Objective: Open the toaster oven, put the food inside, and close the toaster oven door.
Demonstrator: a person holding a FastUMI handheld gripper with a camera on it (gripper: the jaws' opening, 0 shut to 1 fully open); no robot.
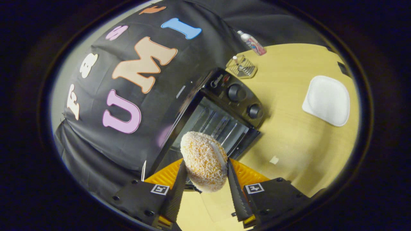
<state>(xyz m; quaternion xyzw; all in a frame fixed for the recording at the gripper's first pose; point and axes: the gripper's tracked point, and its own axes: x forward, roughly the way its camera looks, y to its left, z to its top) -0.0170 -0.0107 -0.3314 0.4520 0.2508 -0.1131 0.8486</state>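
**Q:** So what else was sitting around on that light wooden tabletop [289, 134]?

**A:** Few things. A small black toaster oven [221, 112] with two round knobs [236, 93] down its control panel stood against the booth's black cloth wall, door already dropped open so you could see the wire rack inside. Just beyond it sat a little wire basket [241, 66] with something small in it, couldn't tell what. A plastic bottle with a red-and-white label [252, 42] lay behind that. Well apart, off to the oven's knob side, was an empty white squarish plate [327, 100]. A small pale scrap [274, 159] sat on the table near the oven's door corner.

**Q:** And the tongs? Anything blocking the way in?

**A:** The gripper [205, 166] was closed partway, both fingers pressing the sides of a round, crumb-coated orange croquette [203, 163]. The food was up off the table, right in front of the open oven mouth, not inside. Nothing stood between it and the opening. The whole view was tilted, so the tool was held rolled to one side.
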